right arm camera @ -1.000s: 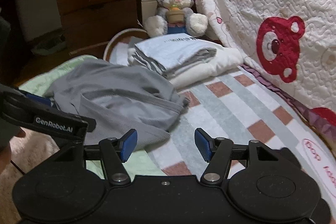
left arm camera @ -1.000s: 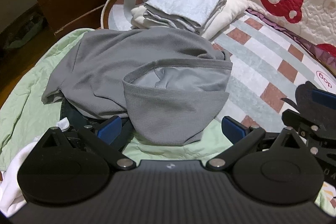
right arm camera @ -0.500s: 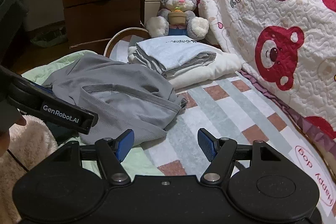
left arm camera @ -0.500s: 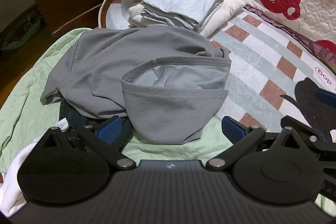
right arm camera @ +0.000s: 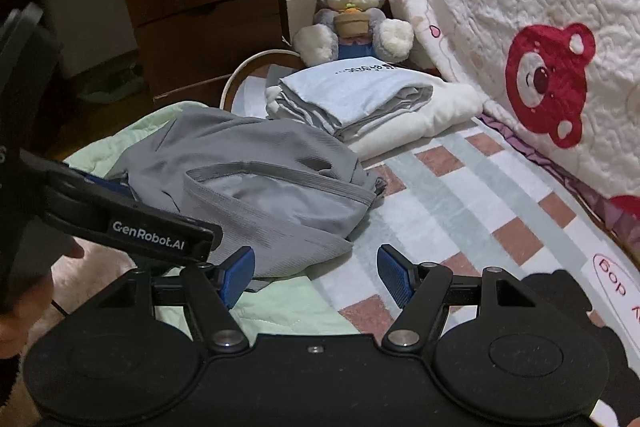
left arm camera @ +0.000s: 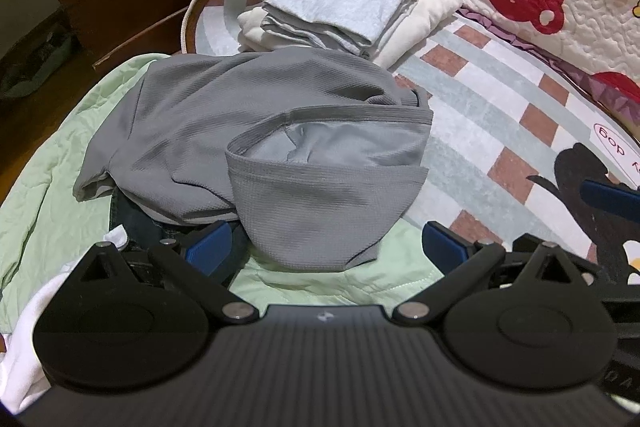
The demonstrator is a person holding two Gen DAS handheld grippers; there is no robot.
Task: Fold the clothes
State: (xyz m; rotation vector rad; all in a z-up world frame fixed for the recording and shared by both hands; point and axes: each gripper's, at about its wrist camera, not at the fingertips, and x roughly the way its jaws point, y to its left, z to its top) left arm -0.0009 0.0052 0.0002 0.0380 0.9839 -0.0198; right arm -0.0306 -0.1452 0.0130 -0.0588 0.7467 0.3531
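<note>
The crumpled grey ribbed-knit garment (left arm camera: pixel 256 143) is heaped on a pale green quilted cloth (left arm camera: pixel 44 187), and the left gripper (left arm camera: pixel 326 241) and right gripper (right arm camera: pixel 316 269) are held wide open and empty just short of its near hem, seemingly for a two-point pickup.

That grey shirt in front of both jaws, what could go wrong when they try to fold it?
The grey shirt lies crumpled over a dark garment and a green sheet, so the open left gripper might pinch a lower layer along with it. The right gripper, also open, sits at the hem; a shallow bite may slip. Lifting carelessly could also nudge the folded stack just behind.
</note>
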